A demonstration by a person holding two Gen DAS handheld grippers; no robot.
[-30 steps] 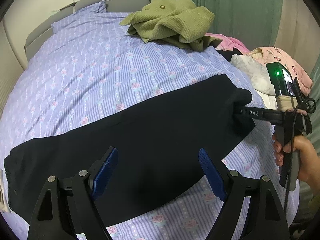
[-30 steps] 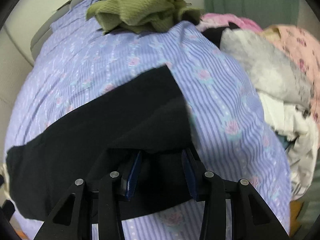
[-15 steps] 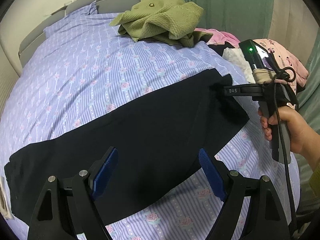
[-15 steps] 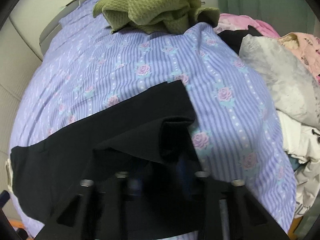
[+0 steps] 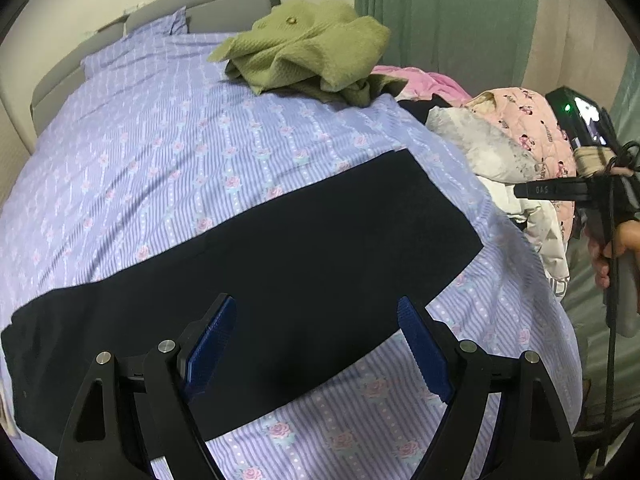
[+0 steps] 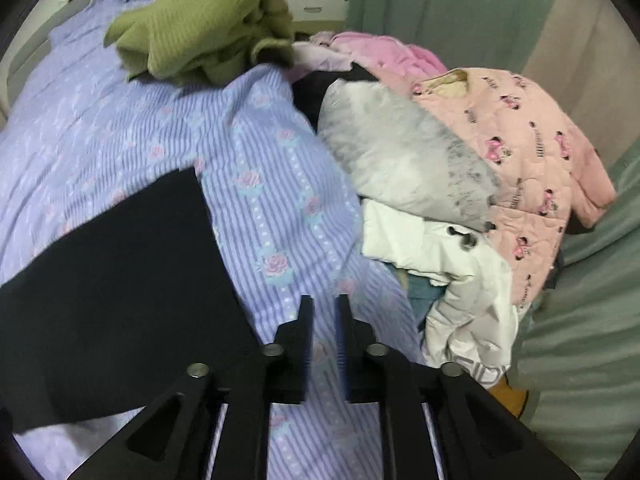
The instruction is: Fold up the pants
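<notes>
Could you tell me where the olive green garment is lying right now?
The olive green garment is heaped at the bed's far end near the headboard, beside the pink clothes.

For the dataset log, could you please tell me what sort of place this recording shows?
Most likely a home bedroom: a bed with a floral striped sheet and grey headboard, green curtains, and piled laundry beside the black pants.

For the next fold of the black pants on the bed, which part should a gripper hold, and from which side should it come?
Probably the short free end of the black pants, at its corner, coming in low from the pile-of-clothes side. The pants lie flat as a long band across the bedsheet, and that edge is straight and uncovered. The right gripper, almost shut and empty, is already beside it; the left gripper hangs open over the middle.
</notes>
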